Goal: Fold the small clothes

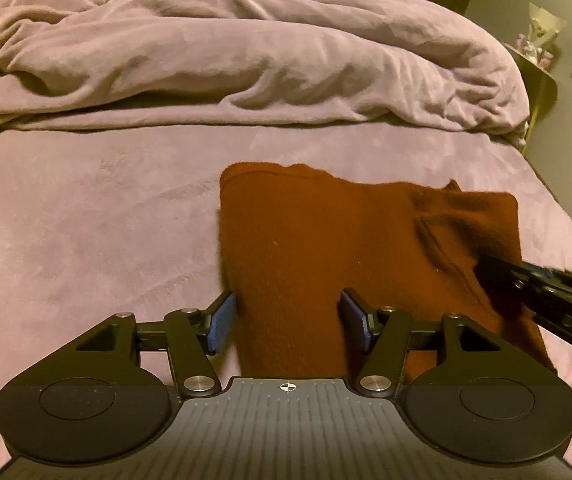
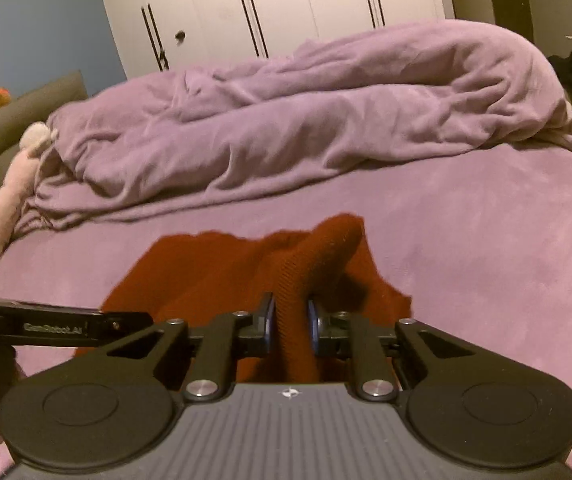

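Observation:
A rust-red knit garment lies partly folded on the purple bed sheet. My left gripper is open, its blue pads on either side of the garment's near left edge. My right gripper is shut on a raised fold of the same garment, lifting it off the bed. The right gripper also shows in the left wrist view, at the garment's right side. The left gripper's body shows in the right wrist view, at the left.
A crumpled purple duvet is heaped across the far half of the bed. A pink plush toy lies at the bed's left edge by a grey sofa. White wardrobe doors stand behind. A side table is at the right.

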The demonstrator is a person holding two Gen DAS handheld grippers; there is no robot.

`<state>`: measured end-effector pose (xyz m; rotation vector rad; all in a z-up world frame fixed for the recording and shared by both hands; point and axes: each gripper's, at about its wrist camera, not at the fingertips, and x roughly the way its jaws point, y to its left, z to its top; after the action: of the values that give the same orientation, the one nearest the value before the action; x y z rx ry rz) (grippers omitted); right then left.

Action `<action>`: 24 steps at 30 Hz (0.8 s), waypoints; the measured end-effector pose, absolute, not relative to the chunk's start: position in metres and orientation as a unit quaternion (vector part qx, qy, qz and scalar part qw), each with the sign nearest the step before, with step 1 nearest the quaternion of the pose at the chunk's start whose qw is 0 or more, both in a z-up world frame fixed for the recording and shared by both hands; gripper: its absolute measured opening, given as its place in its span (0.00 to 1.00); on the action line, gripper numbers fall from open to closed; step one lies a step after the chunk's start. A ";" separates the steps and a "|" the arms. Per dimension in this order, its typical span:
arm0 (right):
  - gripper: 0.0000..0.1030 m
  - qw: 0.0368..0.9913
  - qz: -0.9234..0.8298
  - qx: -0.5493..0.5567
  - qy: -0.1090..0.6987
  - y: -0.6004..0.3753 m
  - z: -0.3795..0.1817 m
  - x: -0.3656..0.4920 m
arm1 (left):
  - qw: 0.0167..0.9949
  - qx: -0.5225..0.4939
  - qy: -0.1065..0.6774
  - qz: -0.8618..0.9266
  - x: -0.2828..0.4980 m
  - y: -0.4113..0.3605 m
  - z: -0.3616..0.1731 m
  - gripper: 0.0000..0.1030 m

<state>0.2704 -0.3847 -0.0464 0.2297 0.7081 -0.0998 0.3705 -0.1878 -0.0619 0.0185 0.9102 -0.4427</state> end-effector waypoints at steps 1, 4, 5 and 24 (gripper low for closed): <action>0.15 0.930 -0.053 0.106 0.347 -0.384 -0.047 0.272 | 0.875 0.012 0.435 -0.212 0.370 -0.189 -0.063 0.63; 0.15 0.922 -0.077 0.108 0.364 -0.389 -0.057 0.283 | 0.875 0.021 0.434 -0.212 0.368 -0.191 -0.065 0.64; 0.15 0.917 -0.083 0.113 0.373 -0.393 -0.061 0.287 | 0.875 0.023 0.434 -0.212 0.369 -0.191 -0.066 0.67; 0.56 0.899 -0.042 0.246 0.361 -0.434 -0.055 0.197 | 0.852 -0.074 0.452 -0.252 0.345 -0.114 -0.061 0.89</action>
<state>0.1974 -0.4342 -0.0546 0.5093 0.7476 -0.0869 0.3452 -0.1137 -0.0612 -0.1555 0.9516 -0.5302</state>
